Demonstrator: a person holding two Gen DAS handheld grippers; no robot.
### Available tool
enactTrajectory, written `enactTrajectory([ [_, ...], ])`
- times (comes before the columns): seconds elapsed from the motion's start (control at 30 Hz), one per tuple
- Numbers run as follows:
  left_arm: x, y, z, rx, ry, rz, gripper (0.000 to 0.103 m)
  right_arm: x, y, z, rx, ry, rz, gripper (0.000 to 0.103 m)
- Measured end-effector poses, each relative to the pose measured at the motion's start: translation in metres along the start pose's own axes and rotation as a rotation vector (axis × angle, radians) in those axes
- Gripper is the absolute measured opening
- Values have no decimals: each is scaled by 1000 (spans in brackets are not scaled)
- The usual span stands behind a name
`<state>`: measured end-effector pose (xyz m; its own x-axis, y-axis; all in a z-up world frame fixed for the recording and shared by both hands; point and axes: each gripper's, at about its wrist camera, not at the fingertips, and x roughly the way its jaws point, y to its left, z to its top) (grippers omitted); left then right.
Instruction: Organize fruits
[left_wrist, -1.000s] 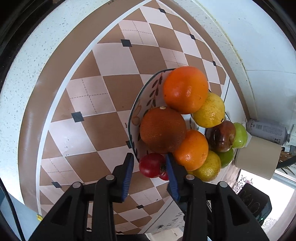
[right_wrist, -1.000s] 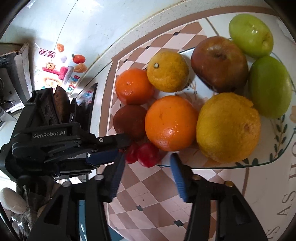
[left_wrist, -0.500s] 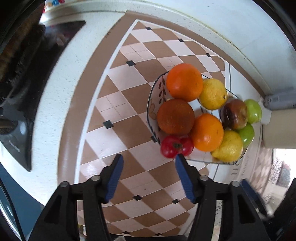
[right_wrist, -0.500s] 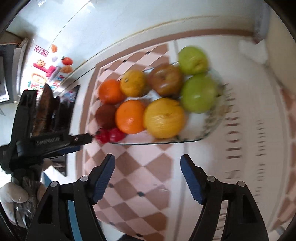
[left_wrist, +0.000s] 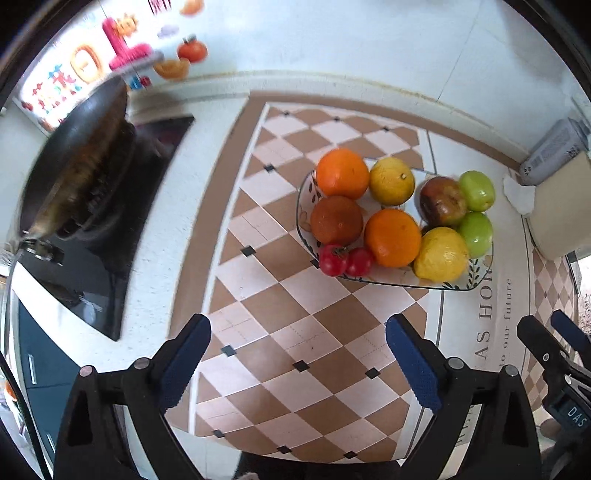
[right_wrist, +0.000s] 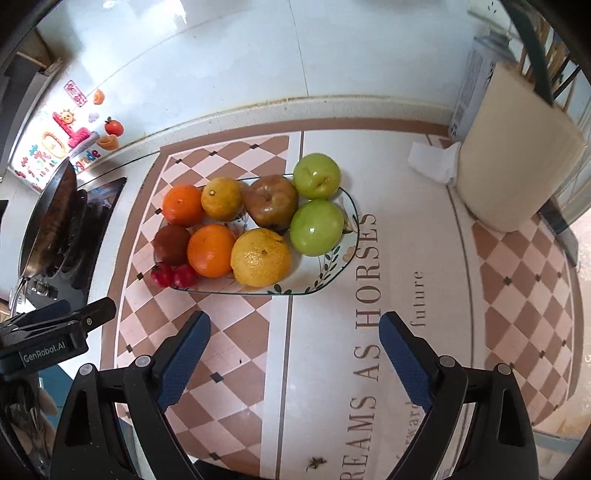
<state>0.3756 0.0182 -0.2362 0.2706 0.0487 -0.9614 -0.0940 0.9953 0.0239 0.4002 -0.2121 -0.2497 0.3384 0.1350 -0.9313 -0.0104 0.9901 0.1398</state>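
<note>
1. Both views are bright, lit by daylight; the window area at the right edge is blown out white.
2. Glare spots sit on the green apples (right_wrist: 317, 228) and the glossy wall tiles (right_wrist: 221, 55).
3. Fisheye bending curves the counter edge; corners go black.
4. The frying pan (left_wrist: 74, 166) at the left is motion-blurred.

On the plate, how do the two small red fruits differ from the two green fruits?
The red fruits are far smaller than the green fruits. The red pair sits at the plate's front corner nearest the pan; the green pair sits at the opposite end, toward the beige container. The reds lie side by side; the greens lie one behind the other. Both pairs touch, rest on the plate, unheld.
</note>
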Motion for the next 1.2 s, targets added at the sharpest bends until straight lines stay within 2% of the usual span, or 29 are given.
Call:
enactTrajectory([
  [0.27, -60, 8, -30, 43, -125, -19, 97, -70, 13, -33, 15, -111, -31, 95],
  [0.83, -194, 45, -125, 120, -333, -101, 97, -235, 63, -149, 28, -322, -69, 99],
  [1.2, -238, 54, -169, 98, -417, -96, 97, -298, 75, -187, -32, -391, -57, 99],
])
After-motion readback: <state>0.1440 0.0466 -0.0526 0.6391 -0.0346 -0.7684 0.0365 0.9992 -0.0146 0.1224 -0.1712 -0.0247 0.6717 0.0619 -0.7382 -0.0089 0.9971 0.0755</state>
